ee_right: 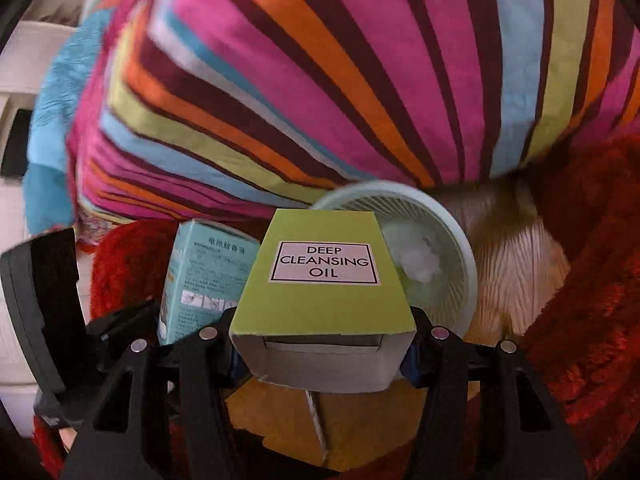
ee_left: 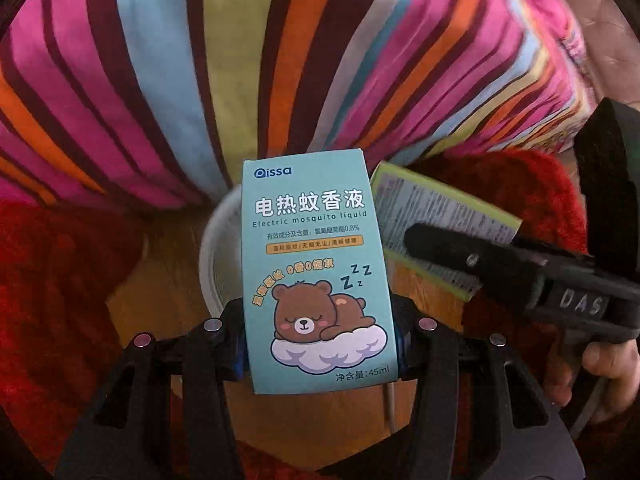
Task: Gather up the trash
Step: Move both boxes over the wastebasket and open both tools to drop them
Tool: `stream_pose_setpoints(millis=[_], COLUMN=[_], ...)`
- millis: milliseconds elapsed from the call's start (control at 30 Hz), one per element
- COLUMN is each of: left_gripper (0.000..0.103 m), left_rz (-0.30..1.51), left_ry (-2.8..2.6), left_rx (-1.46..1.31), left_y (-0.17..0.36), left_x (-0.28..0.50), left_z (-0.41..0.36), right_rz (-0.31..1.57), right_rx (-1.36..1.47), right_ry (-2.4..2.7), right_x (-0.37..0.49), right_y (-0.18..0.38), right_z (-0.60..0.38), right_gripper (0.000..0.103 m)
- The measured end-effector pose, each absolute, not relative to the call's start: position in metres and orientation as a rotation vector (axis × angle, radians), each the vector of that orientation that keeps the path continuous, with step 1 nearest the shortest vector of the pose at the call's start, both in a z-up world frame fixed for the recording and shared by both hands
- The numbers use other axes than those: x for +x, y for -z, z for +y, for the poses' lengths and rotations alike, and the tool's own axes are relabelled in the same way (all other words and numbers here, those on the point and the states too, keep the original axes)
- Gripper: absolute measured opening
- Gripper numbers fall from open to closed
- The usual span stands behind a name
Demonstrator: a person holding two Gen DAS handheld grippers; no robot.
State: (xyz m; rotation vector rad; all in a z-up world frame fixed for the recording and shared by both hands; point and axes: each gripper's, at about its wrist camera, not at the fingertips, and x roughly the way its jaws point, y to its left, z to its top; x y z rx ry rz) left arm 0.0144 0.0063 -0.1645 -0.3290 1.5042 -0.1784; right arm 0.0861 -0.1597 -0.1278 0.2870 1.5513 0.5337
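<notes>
My left gripper (ee_left: pixel 320 344) is shut on a light blue mosquito-liquid box (ee_left: pixel 316 264) with a sleeping bear printed on it. The box hangs over the rim of a white slatted bin (ee_left: pixel 210 252). Just right of it, my right gripper (ee_left: pixel 436 244) comes in holding a lime-green box (ee_left: pixel 436 208). In the right wrist view that gripper (ee_right: pixel 324 354) is shut on the green "Deep Cleansing Oil" box (ee_right: pixel 324 304), which is above the near side of the bin (ee_right: pixel 452 240). White crumpled trash (ee_right: pixel 416 262) lies inside the bin. The blue box (ee_right: pixel 204 276) shows to the left.
A bed with a bright striped cover (ee_right: pixel 320 80) rises right behind the bin. A red shaggy rug (ee_right: pixel 592 280) lies on both sides of it, with wooden floor (ee_right: pixel 512 252) between. A person's hand (ee_left: pixel 608 368) grips the right tool's handle.
</notes>
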Motion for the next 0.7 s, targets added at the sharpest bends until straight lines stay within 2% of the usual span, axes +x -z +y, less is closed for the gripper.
stream_pose_setpoints(millis=[267,567,600,633,667,700], left_gripper=[0.050,0.051,0.052,0.065,0.072,0.075], left_rz=[1.642,1.702,1.711,1.727,1.733,1.733], left_ry=[0.146,0.119,0.116,0.111,0.106,0.105], left_rx=[-0.384,-0.354,-0.355,-0.352,-0.346,-0.339], left_y=[0.208,0.222,0.223,0.226,0.226,0.226], left_x=[0.023,0.021,0.022,0.021,0.022,0.022], left_z=[0.009,0.005,0.006,0.006,0.004,0.003], right_rz=[1.661,1.751,1.766,1.779,1.794,1.800], right_rx=[0.287,0.285,0.258,0.243,0.232,0.232], right_ry=[-0.472,-0.417,-0.406,-0.394,-0.383,-0.379], right_x=[0.091,0.084,0.083,0.082,0.081,0.081], right_y=[0.163,0.187,0.189,0.195,0.198,0.199], right_z=[-0.156,-0.156,-0.154,-0.151,-0.150,-0.151], right_gripper=[0.054,0.055,0.056,0.060,0.065,0.067])
